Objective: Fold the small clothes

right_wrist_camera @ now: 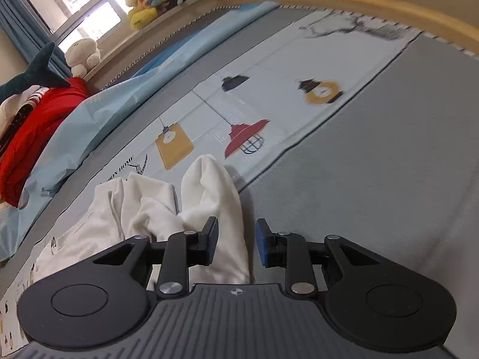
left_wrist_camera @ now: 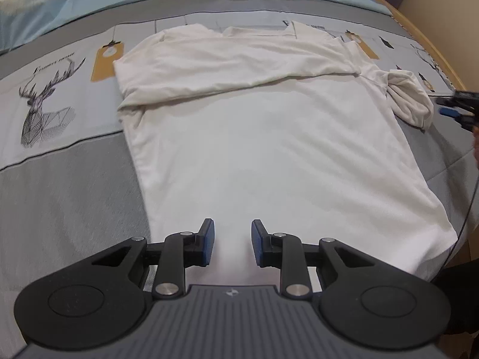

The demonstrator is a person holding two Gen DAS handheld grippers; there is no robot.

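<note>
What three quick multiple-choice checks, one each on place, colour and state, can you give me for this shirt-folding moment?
1. Where does the bunched sleeve lie in the left wrist view?
A. at the shirt's right edge
B. under the left gripper
C. on the red garment

2. What colour is the shirt?
A. blue
B. white
C. red

3. How are the left gripper fingers?
A. clamped on cloth
B. apart, holding nothing
C. out of view

Answers: 1 A, it sits bunched at the right edge. 2 B, the cloth is plain white. 3 B, a clear gap shows above the shirt.
</note>
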